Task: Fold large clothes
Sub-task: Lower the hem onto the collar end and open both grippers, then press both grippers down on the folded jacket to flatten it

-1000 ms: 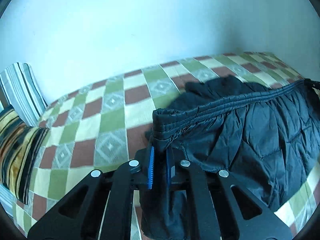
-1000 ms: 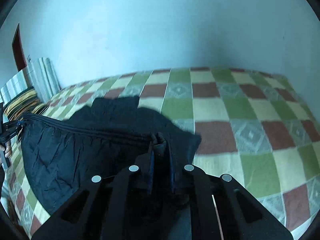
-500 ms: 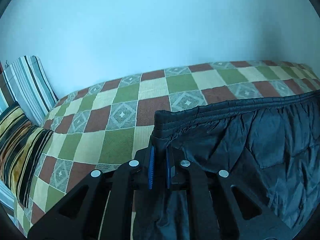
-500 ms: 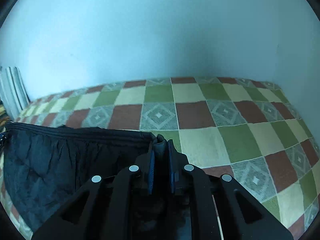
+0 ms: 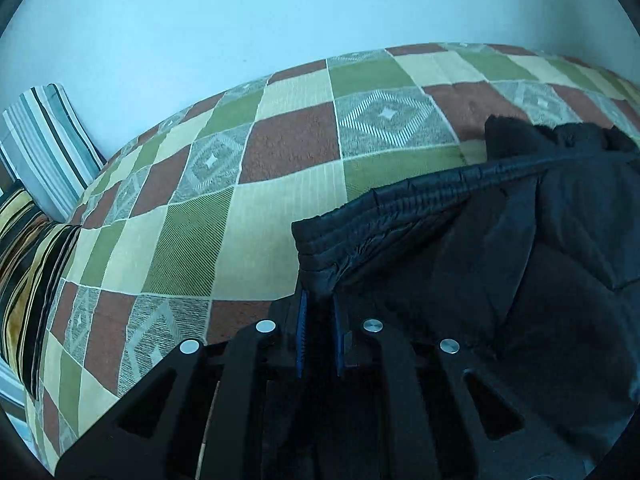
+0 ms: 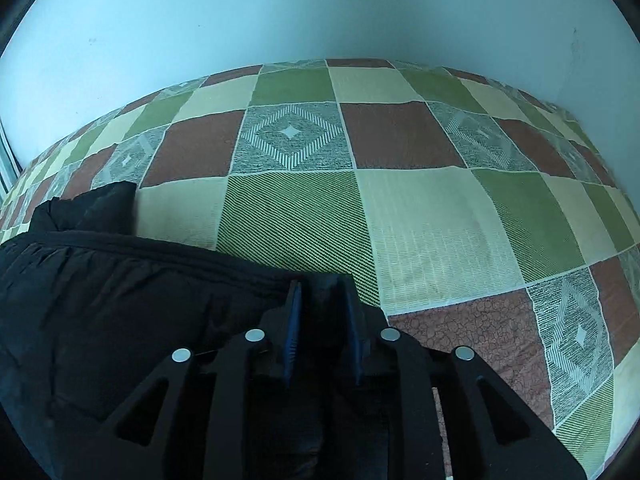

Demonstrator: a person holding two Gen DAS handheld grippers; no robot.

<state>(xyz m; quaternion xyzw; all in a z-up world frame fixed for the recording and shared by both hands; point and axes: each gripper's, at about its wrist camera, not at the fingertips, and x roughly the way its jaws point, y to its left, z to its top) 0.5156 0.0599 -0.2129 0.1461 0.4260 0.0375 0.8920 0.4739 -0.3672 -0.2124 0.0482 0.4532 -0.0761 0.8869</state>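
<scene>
- Left wrist view: the left gripper (image 5: 319, 320) pinches one corner of the black jacket's (image 5: 520, 280) elastic hem (image 5: 420, 196). The hem runs off to the right over the checked bedspread (image 5: 240, 216).
- Right wrist view: the right gripper (image 6: 321, 312) pinches the opposite hem corner. The jacket (image 6: 120, 300) stretches leftward, its long axis between both grippers, each equally near.

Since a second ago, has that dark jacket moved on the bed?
Yes. The jacket, pinched by both grippers, has come down and toward the camera: more checked bedspread shows beyond its stretched edge, with a fold past it.
</scene>
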